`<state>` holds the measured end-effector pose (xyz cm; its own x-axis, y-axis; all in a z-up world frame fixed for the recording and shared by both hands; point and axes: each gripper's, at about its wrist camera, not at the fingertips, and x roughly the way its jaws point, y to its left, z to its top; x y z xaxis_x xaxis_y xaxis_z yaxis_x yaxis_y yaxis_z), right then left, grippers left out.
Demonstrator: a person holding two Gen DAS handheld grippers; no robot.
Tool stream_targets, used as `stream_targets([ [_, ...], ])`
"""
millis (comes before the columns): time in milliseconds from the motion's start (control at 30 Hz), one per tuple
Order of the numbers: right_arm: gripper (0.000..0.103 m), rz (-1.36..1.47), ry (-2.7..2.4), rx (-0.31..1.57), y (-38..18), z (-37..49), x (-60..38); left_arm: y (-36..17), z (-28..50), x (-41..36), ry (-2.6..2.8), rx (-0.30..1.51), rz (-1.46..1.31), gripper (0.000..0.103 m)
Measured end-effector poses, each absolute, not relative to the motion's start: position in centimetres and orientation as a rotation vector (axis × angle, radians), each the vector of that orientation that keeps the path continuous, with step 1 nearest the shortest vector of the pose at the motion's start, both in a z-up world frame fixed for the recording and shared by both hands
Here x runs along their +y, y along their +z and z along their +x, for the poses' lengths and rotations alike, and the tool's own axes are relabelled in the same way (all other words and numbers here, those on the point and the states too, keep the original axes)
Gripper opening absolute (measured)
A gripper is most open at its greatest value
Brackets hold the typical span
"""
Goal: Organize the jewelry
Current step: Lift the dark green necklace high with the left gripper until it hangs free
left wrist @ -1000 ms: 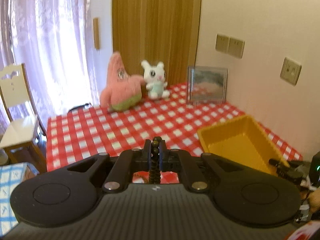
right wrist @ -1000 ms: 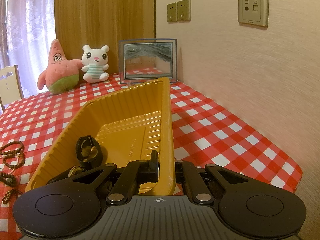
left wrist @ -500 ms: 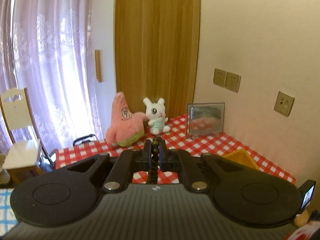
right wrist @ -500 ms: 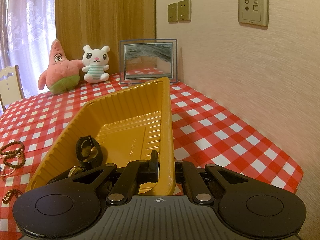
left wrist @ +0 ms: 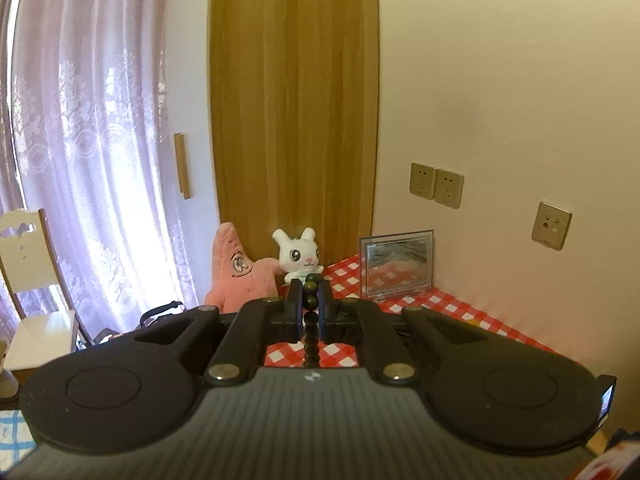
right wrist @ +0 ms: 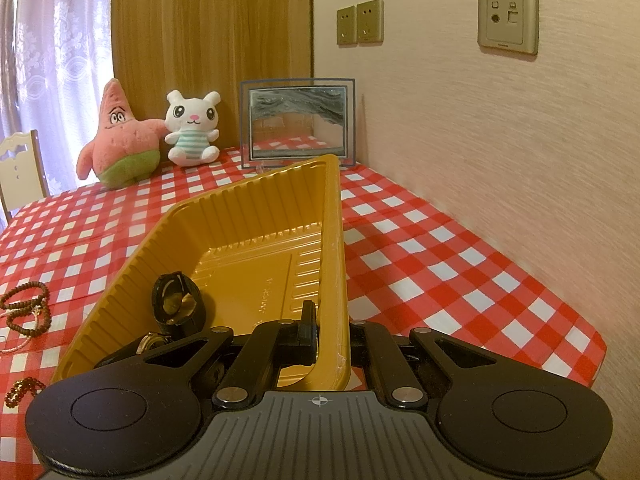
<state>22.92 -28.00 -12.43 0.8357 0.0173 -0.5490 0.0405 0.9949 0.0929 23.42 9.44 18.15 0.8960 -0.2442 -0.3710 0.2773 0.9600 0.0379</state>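
My left gripper (left wrist: pixel 310 303) is shut on a string of dark round beads (left wrist: pixel 311 320), which hangs down between its fingers, high above the checked table. My right gripper (right wrist: pixel 329 330) is shut on the near right rim of the yellow ribbed tray (right wrist: pixel 256 236); the far side of the rim hides its right finger. Inside the tray, near its left wall, lie a black watch (right wrist: pixel 176 300) and a second metal piece (right wrist: pixel 150 340), partly hidden. Brown bead bracelets (right wrist: pixel 26 308) and a small beaded chain (right wrist: pixel 20 390) lie on the cloth left of the tray.
At the back of the red-and-white checked table (right wrist: pixel 440 248) stand a pink star plush (right wrist: pixel 118 140), a white bunny plush (right wrist: pixel 192 128) and a framed picture (right wrist: pixel 298 122). A wall with sockets runs along the right. A white chair (left wrist: pixel 28 280) stands left, by the curtain.
My left gripper has risen with the beads, so the table and the yellow tray have dropped out of its view. One bracelet is gone from the cloth left of the tray. The right gripper has kept still.
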Motion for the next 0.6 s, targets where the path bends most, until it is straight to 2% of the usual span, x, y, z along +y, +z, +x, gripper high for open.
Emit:
stream_targets([
  [600,0.004,0.101,-0.005,0.576,-11.6,23.4,-27.1,19.4,25.1,4.8,-0.436,0.318,0.104,0.006],
])
